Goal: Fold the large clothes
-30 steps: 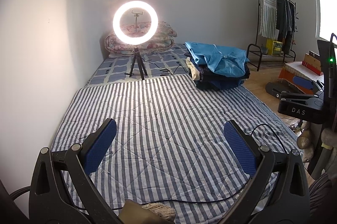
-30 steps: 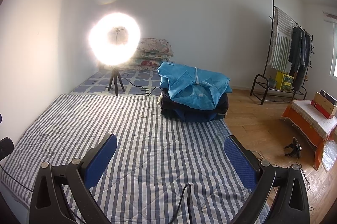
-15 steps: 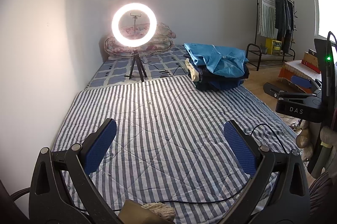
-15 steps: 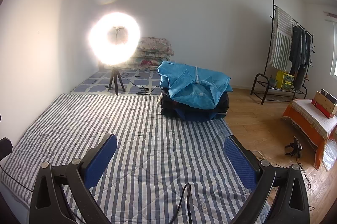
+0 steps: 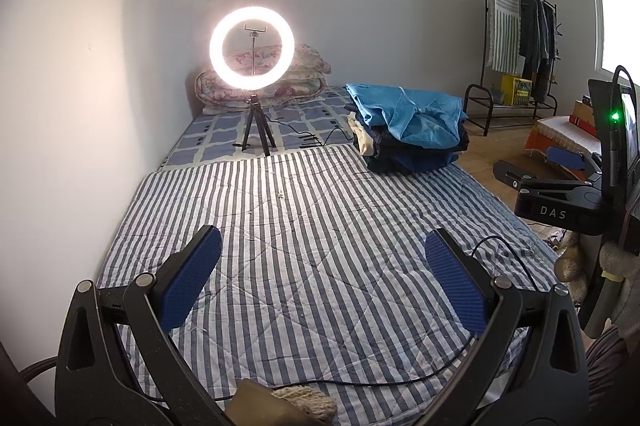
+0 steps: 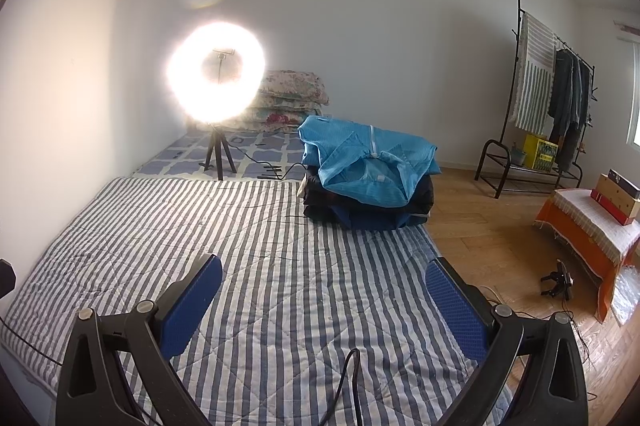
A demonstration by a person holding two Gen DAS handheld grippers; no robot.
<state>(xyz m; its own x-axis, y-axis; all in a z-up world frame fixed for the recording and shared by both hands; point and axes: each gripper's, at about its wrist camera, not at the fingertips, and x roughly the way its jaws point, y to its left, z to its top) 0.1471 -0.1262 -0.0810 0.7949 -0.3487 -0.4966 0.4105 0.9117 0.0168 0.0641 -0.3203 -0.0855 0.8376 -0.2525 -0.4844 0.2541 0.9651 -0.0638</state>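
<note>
A pile of clothes with a blue garment [image 5: 408, 115] on top sits at the far right of the striped quilt [image 5: 304, 226]; it also shows in the right wrist view [image 6: 368, 165]. My left gripper [image 5: 324, 262] is open and empty above the near part of the quilt. My right gripper [image 6: 324, 286] is open and empty, also over the quilt [image 6: 224, 226], well short of the pile. The right gripper's body also shows at the right edge of the left wrist view [image 5: 560, 193].
A lit ring light on a tripod [image 5: 252, 45] stands behind the quilt, in front of folded floral bedding [image 5: 280, 81]. Black cables [image 5: 360, 382] cross the near quilt. A clothes rack [image 6: 548, 97], an orange-covered bench [image 6: 592, 234] and wooden floor lie to the right.
Both views have shifted only slightly; the left gripper has drifted a little. Both grippers stay open and empty.
</note>
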